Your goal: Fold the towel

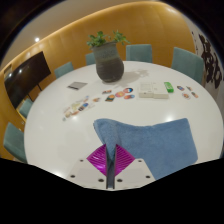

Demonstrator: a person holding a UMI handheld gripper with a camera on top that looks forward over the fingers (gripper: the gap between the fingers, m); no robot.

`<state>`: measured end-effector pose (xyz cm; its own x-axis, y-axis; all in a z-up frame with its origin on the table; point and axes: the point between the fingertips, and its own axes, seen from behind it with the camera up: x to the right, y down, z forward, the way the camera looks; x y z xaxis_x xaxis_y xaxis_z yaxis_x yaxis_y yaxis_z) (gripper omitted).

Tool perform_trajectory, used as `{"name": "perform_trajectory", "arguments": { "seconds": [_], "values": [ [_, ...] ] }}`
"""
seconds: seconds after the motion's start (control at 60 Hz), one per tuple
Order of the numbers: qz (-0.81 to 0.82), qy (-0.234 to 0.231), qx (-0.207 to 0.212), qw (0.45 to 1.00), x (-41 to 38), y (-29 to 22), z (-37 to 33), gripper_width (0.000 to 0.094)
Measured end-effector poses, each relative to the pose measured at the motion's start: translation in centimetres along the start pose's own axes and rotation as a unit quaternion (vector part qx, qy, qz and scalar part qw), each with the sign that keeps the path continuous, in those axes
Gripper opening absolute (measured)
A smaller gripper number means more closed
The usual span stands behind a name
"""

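Setting: a white oval table (60, 135) in a meeting room with wood-panelled walls, teal chairs (186, 60) drawn up around it.
Towel: a blue towel (152, 143) lies near the table's edge, just ahead of the gripper, spread mostly flat with soft wrinkles; its far-left corner (103, 124) is turned up in a small peak.
Gripper: the gripper (110, 160) sits low over the table at the towel's near-left corner, its white finger tips pointing forward.
Pads: the magenta pads (98, 158) meet in a narrow V, with a strip of blue cloth running down between them.
Jaws: drawn together and clamped on the towel's near edge, as far as the view lets one judge; the pinch point itself is partly hidden by the folds.
Plant: a leafy green plant in a grey pot (108, 66) stands at the middle of the table, well beyond the towel.
Small items: a scatter of small round and flat objects (105, 98) lies across the table centre, between the pot and the towel, too small to identify.
Other objects: a white box-like item (153, 92) rests to the right of the pot, and a dark flat item (77, 86) to its left.
Screen: a dark screen (25, 72) hangs on the wall beyond the left-hand chairs.
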<state>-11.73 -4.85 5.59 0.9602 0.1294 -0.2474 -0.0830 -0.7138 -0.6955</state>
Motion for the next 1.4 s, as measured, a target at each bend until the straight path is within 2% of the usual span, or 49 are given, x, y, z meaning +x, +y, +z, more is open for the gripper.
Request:
{"name": "perform_trajectory", "arguments": {
  "seconds": [0.1, 0.183, 0.267, 0.4, 0.45, 0.567, 0.633, 0.667, 0.833, 1.083, 1.233, 1.4],
  "values": [
    [0.059, -0.064, 0.034, 0.996, -3.4, -3.9, -3.4, 0.0075],
    [0.100, -0.074, 0.050, 0.991, -1.9, -6.0, -4.8, 0.0076],
    [0.102, -0.031, 0.054, 0.993, 2.4, -6.4, -4.2, 0.0074],
    [0.091, 0.061, 0.030, 0.994, 11.0, -3.1, -2.4, 0.0110],
    [0.079, 0.086, 0.018, 0.993, 13.6, -1.8, -2.0, 0.0214],
    [0.044, 0.159, 0.014, 0.986, 17.9, -0.7, -3.9, 0.0676],
    [0.029, 0.182, 0.023, 0.983, 18.6, -0.7, -5.9, 0.0826],
    [0.024, 0.188, 0.026, 0.982, 18.3, -0.7, -6.9, 0.0868],
    [-0.010, 0.193, 0.035, 0.980, 13.3, -0.2, -13.7, 0.0862],
    [-0.021, 0.206, 0.074, 0.976, 3.0, 0.9, -24.7, 0.0872],
    [-0.030, 0.221, 0.092, 0.970, -1.8, 3.2, -29.5, 0.0874],
    [-0.029, 0.233, 0.092, 0.968, -6.1, 6.3, -32.8, 0.0871]
  ]
}}
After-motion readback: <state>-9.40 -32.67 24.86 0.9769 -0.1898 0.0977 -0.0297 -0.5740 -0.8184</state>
